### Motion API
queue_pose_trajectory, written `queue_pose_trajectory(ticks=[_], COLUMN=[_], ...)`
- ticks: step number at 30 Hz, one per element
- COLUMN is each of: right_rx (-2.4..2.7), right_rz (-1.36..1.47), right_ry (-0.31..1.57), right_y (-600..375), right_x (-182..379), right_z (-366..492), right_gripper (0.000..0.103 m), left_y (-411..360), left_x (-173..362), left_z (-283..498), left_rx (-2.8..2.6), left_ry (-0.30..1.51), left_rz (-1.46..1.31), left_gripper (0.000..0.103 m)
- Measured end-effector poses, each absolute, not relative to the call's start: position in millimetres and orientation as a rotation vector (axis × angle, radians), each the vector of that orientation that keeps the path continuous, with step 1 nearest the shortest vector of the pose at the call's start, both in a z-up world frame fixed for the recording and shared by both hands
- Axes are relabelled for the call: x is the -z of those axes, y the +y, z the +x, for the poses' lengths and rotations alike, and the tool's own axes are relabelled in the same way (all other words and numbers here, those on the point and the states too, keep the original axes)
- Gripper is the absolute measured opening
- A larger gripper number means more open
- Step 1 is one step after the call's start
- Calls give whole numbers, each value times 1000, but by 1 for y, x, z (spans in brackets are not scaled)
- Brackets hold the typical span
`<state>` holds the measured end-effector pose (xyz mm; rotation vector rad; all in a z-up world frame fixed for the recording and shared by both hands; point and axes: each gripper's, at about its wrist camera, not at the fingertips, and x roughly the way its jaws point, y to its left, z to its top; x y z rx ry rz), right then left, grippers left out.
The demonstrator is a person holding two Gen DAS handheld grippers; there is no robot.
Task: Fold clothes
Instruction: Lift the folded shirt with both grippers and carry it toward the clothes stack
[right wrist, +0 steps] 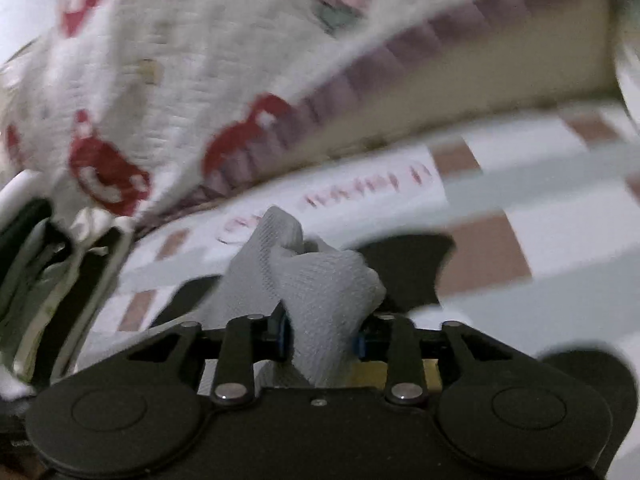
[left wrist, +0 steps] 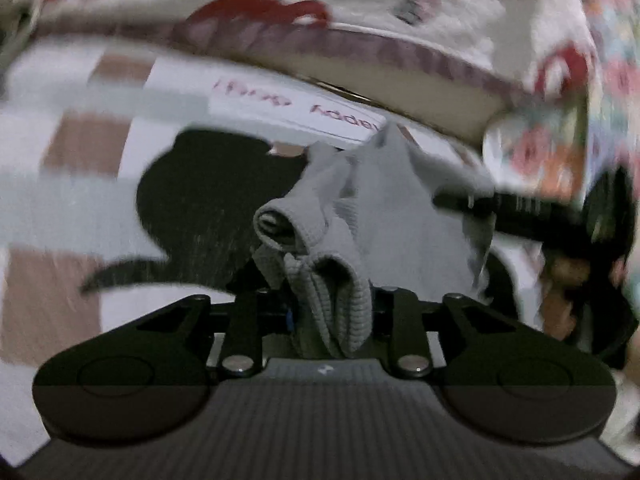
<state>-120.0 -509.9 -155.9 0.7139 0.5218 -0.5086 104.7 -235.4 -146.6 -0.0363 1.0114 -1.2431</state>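
Grey knit garment (left wrist: 384,200) hangs bunched above the checked bedsheet (left wrist: 72,148), my left gripper (left wrist: 328,312) and right gripper (right wrist: 324,336) both pinching it. I fear only thin cloth is caught — a tug could slip it free.

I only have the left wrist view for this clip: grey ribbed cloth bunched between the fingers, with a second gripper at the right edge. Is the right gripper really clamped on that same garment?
Observer: Yes. In the right wrist view the right gripper is shut on the grey garment, cloth bulging up between its blue pads.
Operator: Ribbed cuff on that side too?
Observer: No, the fabric there shows a finer, flatter knit.
Operator: Anything beside the right gripper I can't see?
Observer: A black and white object sits at its left, partly under the white blanket with red prints. It is too blurred to identify.
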Motion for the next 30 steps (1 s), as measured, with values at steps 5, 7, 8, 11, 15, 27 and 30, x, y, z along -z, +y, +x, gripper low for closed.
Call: queue_pose_trajectory(ticks=[5,7,8,11,15,27,30], right_rx=[527,520,516,499,463,312,312], right_rz=[903,960,981,1025,1049,766,663], right_ry=[480,474,465,446,426,401,390], right_y=[-509,-506,-505,-502,-509,-509,-492], right_x=[176,182,184,188,190,152,121], right_z=[-138,-143,-146,-148,-141,-122,-119], right_gripper=[58,63,63,64,67,32,31], left_y=[-223,-230,-234,-229,-222,-231,-226], left_x=[173,164,158,167,179,131,117], left_z=[130,117,109,121,136,105,100], left_rx=[1174,1168,1167,1158,1141,1255,1249], left_ry=[1131,1023,966,1043,1144,888,832], left_rz=[-258,-114,-51,-169,-328,-129,-91], left_gripper=[31,30,30,30,29,19,19])
